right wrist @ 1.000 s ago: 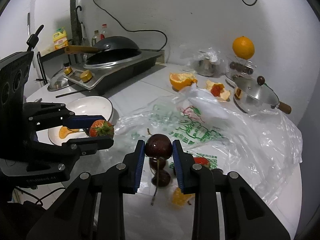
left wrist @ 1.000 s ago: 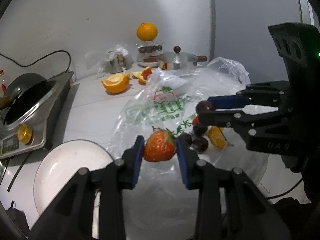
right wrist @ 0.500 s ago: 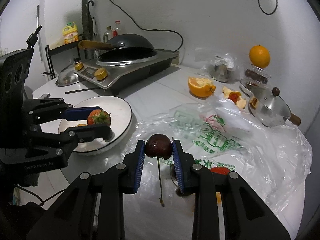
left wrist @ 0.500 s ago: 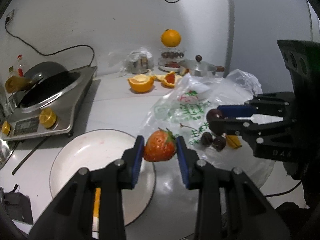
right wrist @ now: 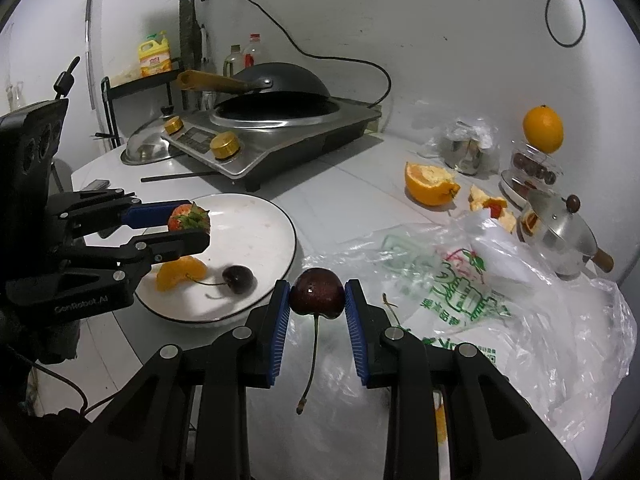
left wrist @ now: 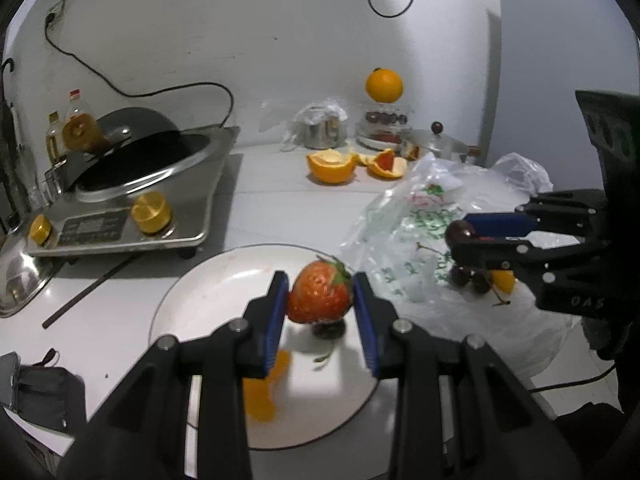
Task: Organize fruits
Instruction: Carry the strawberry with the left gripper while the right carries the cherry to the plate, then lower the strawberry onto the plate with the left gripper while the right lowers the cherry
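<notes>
left gripper (left wrist: 320,300) clamped on strawberry (left wrist: 320,296) | plate (left wrist: 192,300) directly beneath | lower gently before releasing | right gripper (right wrist: 317,300) clamps cherry (right wrist: 317,291), plate leftward

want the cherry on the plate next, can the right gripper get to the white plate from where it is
Probably yes. The right gripper, shut on a cherry, hangs just beside the white plate with bare table between. The left gripper, holding a strawberry, sits over the plate's far side, leaving the near rim free.
</notes>
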The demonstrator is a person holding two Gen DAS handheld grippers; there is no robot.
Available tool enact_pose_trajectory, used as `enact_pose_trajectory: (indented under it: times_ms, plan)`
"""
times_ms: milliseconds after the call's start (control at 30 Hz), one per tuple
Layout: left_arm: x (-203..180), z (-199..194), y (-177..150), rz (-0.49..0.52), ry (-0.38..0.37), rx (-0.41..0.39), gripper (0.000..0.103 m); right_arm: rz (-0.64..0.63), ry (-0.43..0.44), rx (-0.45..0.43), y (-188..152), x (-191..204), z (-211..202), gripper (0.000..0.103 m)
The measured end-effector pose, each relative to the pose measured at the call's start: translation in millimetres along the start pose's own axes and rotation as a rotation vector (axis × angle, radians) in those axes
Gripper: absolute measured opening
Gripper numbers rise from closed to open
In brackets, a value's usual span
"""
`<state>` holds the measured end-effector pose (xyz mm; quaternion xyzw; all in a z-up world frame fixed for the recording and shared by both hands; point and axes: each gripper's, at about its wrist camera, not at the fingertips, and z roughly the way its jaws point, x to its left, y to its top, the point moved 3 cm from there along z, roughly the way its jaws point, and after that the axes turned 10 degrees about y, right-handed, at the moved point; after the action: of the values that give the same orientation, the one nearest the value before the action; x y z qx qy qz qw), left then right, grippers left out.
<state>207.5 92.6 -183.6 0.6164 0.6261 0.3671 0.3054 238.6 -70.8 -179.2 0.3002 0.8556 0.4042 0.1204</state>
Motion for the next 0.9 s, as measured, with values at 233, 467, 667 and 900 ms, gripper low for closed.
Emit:
enact_pose_trajectory:
  times_ms: [233,467,667,900]
  plan:
    - [18,2,-3,-0.028,0.024,-0.007,0.034,-0.012,0.003,0.003,9,6,7,0.030]
    - [32,7,-6,-0.041,0.042,-0.003,0.034,-0.022,0.016,0.010,16,12,17,0.030]
    - [43,12,-9,-0.046,0.056,-0.005,0.034,-0.030,0.029,0.013,24,16,25,0.030]
    - [53,24,-8,-0.049,0.068,-0.002,0.034,-0.042,0.047,0.022,33,19,40,0.030]
